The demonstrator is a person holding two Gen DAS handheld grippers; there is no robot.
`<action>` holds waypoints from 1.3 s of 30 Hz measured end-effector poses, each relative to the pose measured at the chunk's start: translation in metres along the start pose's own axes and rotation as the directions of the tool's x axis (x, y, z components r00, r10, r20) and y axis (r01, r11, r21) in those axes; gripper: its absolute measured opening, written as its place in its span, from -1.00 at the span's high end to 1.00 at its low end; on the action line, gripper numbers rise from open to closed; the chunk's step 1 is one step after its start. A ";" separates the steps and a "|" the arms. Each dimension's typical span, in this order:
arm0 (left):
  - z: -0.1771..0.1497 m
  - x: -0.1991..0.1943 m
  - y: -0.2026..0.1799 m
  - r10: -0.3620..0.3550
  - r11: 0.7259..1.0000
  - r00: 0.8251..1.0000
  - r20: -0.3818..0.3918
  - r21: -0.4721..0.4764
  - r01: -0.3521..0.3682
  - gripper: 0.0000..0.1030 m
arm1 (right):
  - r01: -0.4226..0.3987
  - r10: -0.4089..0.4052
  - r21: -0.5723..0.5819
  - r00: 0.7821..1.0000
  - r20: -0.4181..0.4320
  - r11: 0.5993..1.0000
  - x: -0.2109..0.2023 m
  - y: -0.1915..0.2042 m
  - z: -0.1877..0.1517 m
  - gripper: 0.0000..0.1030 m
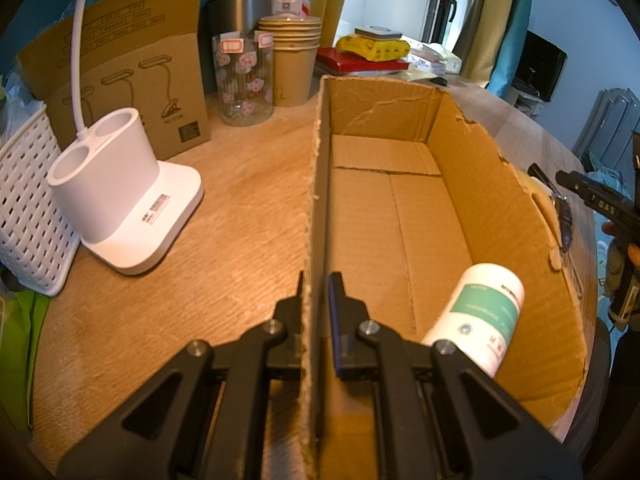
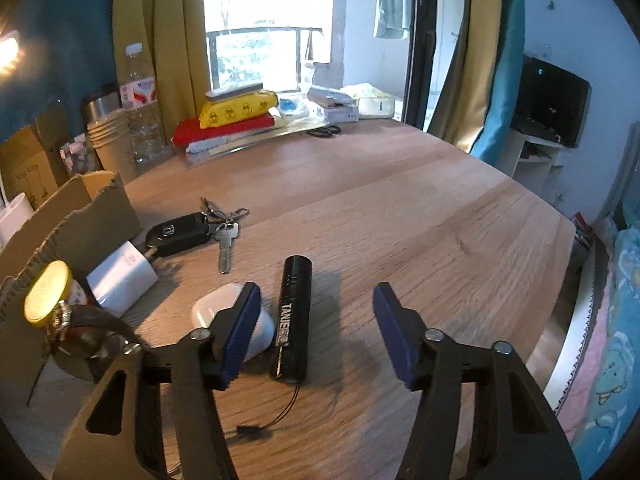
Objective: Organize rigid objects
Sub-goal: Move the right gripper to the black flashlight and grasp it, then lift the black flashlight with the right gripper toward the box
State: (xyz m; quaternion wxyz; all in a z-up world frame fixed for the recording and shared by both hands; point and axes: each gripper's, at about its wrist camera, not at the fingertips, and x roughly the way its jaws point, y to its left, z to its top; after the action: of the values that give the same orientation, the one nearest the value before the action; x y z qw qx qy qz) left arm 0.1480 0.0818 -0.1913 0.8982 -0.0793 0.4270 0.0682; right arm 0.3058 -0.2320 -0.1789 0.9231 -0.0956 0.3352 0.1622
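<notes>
Black cylindrical flashlight: lying on the tabletop, long axis near-to-far, between the spread right gripper jaws. Left gripper pinches the cardboard box wall.

This is a lived-in room of a home. A wooden table stands by a window with mustard curtains (teal ones hang to the right), laundry hangs by the door, a small television sits on a white stand, and cartoon-printed bedding lies beside it.
</notes>
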 end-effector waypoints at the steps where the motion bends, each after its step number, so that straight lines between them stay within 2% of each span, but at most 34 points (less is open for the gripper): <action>1: 0.000 0.000 0.000 0.000 1.000 1.000 0.000 0.000 0.000 0.85 | 0.000 0.000 -0.007 1.000 -0.006 1.000 0.003 0.000 0.000 -0.11; 8: 0.000 0.000 0.000 -0.001 1.000 1.000 0.000 -0.001 0.001 0.85 | -0.012 0.011 -0.023 0.999 -0.040 1.000 0.020 -0.001 0.004 0.06; 19: 0.000 0.000 0.000 -0.002 1.000 1.000 0.002 -0.001 0.002 0.85 | -0.007 0.002 -0.051 0.996 -0.085 0.999 0.029 0.004 0.002 0.18; 25: 0.000 -0.001 -0.001 -0.003 1.000 1.000 0.005 -0.001 0.003 0.85 | 0.014 -0.022 -0.079 0.995 -0.101 0.997 0.033 0.009 0.001 0.51; 31: 0.000 -0.001 0.000 -0.004 1.000 1.000 0.005 -0.001 0.004 0.85 | 0.006 -0.012 -0.069 0.995 -0.095 0.998 0.031 0.009 0.001 0.56; 39: 0.000 -0.001 -0.001 -0.002 1.000 1.000 0.010 -0.003 0.002 0.85 | 0.002 -0.003 -0.029 1.000 -0.021 1.000 0.008 0.007 0.009 0.58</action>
State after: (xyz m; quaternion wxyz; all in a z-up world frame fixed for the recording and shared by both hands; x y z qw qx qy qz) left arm 0.1471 0.0811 -0.1903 0.9002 -0.0810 0.4224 0.0685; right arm 0.3141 -0.2215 -0.1781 0.9183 -0.1113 0.3424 0.1649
